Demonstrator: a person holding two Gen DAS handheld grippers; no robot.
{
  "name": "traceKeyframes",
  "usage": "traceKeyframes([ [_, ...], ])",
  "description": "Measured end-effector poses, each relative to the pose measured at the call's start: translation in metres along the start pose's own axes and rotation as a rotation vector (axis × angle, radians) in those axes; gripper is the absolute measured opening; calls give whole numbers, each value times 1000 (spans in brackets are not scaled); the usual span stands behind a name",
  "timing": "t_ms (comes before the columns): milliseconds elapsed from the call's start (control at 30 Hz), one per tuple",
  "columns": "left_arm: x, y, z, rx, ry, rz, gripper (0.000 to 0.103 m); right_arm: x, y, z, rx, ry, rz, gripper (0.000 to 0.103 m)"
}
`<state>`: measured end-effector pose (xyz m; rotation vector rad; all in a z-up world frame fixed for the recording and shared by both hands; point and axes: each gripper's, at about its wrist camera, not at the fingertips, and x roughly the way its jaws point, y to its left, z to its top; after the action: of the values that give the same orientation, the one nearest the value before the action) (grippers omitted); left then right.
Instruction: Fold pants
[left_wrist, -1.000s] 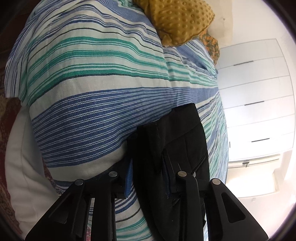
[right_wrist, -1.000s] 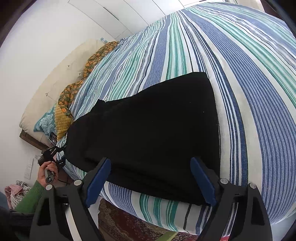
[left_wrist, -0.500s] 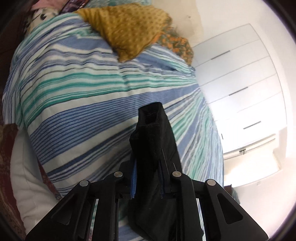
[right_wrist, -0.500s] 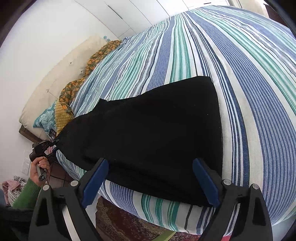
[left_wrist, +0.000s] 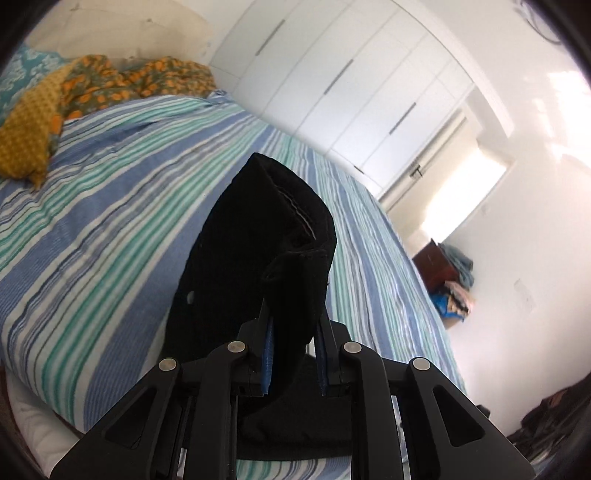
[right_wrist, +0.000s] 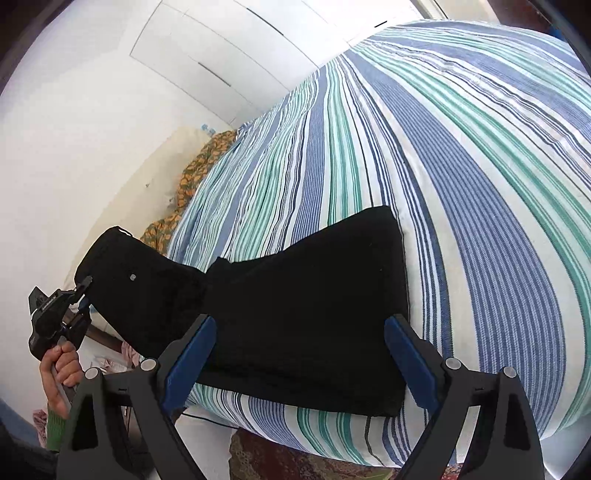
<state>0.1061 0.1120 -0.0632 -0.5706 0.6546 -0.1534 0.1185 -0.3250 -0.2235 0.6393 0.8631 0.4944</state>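
Note:
Black pants (right_wrist: 306, 314) lie folded lengthwise near the front edge of a striped bed (right_wrist: 461, 155). My left gripper (left_wrist: 293, 354) is shut on the waist end of the pants (left_wrist: 258, 251) and holds it raised above the bed; in the right wrist view this gripper (right_wrist: 81, 295) shows at the far left, with the lifted end (right_wrist: 140, 291) curling up from it. My right gripper (right_wrist: 299, 354) is open and empty, hovering just in front of the leg end of the pants, fingers apart on either side.
Yellow and orange patterned pillows (left_wrist: 92, 88) lie at the bed's head. White wardrobe doors (left_wrist: 351, 74) stand behind the bed. A brown stand with clothes (left_wrist: 447, 273) is by the far wall. A patterned rug (right_wrist: 295, 461) lies below the bed edge.
My left gripper has lifted the waist end off the bed and swung it up and over toward the leg end. The right gripper has stayed open, almost still.

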Motion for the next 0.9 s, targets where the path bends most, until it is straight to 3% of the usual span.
traceKeyframes([
  [133,34,-42,-26,95,98,-8,16,-13,-4,2,31,-46,2,92],
  [333,81,-103,-74,321,218,-1,16,-25,-9,6,56,-99,-21,92],
  [467,129,-136,-123,537,291,99,18,-37,-16,8,92,-153,-32,92],
  [567,164,-156,-169,749,384,165,29,-44,-28,12,136,-187,-44,92],
  [633,164,-165,-184,843,395,198,35,-49,-35,13,164,-203,-53,92],
  [700,140,-164,-172,799,389,105,40,-53,-38,13,177,-219,-58,92],
  [767,111,-154,-147,699,377,16,51,-57,-39,12,184,-234,-54,92],
  [833,83,-136,-117,611,309,19,68,-56,-40,13,197,-239,-43,92],
  [900,62,-109,-88,528,232,67,69,-51,-42,15,207,-225,-35,92],
])
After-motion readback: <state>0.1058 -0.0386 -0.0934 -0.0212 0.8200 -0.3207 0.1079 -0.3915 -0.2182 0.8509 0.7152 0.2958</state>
